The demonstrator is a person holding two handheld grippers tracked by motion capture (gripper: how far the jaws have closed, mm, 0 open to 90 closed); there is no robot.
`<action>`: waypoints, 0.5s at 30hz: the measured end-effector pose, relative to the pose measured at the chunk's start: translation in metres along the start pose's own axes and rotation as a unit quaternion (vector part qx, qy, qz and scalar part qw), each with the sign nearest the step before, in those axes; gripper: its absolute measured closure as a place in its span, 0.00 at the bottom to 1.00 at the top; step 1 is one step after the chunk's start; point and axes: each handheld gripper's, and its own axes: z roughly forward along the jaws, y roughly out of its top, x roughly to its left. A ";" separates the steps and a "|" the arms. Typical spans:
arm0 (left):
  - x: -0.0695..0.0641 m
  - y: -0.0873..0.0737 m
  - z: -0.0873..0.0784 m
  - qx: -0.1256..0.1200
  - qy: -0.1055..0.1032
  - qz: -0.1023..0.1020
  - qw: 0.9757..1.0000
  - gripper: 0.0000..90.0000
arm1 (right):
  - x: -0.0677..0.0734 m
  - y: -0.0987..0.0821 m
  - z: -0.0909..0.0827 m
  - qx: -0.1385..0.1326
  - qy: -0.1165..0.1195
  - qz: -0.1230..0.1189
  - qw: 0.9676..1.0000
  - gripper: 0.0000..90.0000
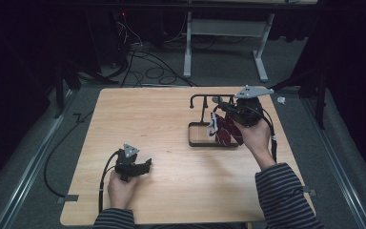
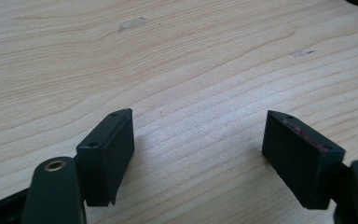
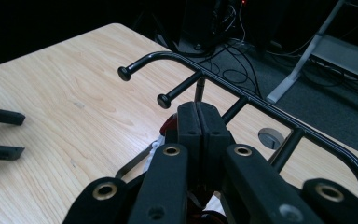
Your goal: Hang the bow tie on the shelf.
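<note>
My right gripper (image 1: 219, 111) is held over the right half of the wooden table (image 1: 171, 191), beside a black wire rack (image 1: 201, 98) with knobbed pegs. Its jaws are pressed together (image 3: 200, 116). A dark red patterned fabric piece (image 1: 227, 132) with a white tag (image 1: 212, 127) hangs right under them, over the rack's base. Red fabric (image 3: 169, 122) peeks out beside the jaw tips; the pinch point itself is hidden. My left gripper (image 1: 147, 165) rests on the table at the near left. It stands open over bare wood (image 2: 198, 158), also seen at the left edge (image 3: 2, 133).
The rack's top rail (image 3: 270, 112) curves across right in front of the right gripper's jaws. A grey round disc (image 3: 271, 137) lies on the table behind it. Beyond the far edge are floor cables (image 1: 143, 62) and a white desk frame (image 1: 188, 43).
</note>
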 end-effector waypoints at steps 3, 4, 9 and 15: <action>0.000 0.000 0.000 -0.001 0.000 -0.001 1.000 0.29 | 0.000 0.000 0.003 -0.003 0.001 0.004 1.000 1.00; 0.000 0.000 0.000 -0.001 0.000 -0.001 1.000 0.29 | 0.000 0.000 0.004 -0.002 0.002 0.004 1.000 1.00; 0.000 0.000 0.000 -0.001 0.000 -0.001 1.000 0.29 | -0.001 0.000 0.009 0.001 0.000 0.011 1.000 1.00; 0.000 0.000 0.000 0.000 0.000 -0.001 1.000 0.28 | -0.005 0.002 0.011 0.000 -0.007 0.013 1.000 1.00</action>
